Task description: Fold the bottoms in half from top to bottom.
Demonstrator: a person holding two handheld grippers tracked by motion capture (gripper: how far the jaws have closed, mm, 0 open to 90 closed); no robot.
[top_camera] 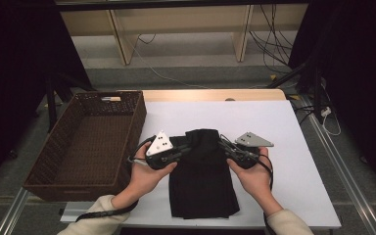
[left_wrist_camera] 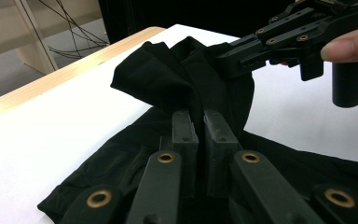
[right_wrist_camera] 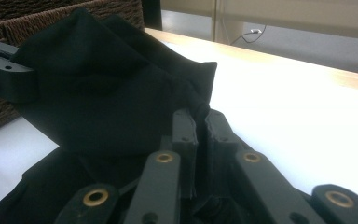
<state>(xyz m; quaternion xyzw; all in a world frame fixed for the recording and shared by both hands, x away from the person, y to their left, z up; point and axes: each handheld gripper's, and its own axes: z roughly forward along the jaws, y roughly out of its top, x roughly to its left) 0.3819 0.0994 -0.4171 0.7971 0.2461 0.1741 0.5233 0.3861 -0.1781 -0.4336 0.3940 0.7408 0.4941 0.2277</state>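
Note:
A black cloth (top_camera: 203, 181) lies flat on the white table (top_camera: 293, 161), with its far end lifted and folded toward the near end. My left gripper (top_camera: 186, 149) is shut on the raised fold's left edge, and my right gripper (top_camera: 223, 145) is shut on its right edge. In the left gripper view the jaws (left_wrist_camera: 199, 119) pinch the cloth (left_wrist_camera: 168, 74), with the right gripper (left_wrist_camera: 242, 56) biting the fold from the upper right. In the right gripper view the jaws (right_wrist_camera: 200, 116) clamp the cloth (right_wrist_camera: 107, 84), and the left gripper (right_wrist_camera: 4, 74) comes in from the left.
A brown wicker basket (top_camera: 54, 161) stands at the table's left edge, close to my left hand; its weave (right_wrist_camera: 28, 11) rises behind the cloth in the right gripper view. Bare white table lies right of the cloth and beyond it. Wooden shelving and cables are on the floor behind.

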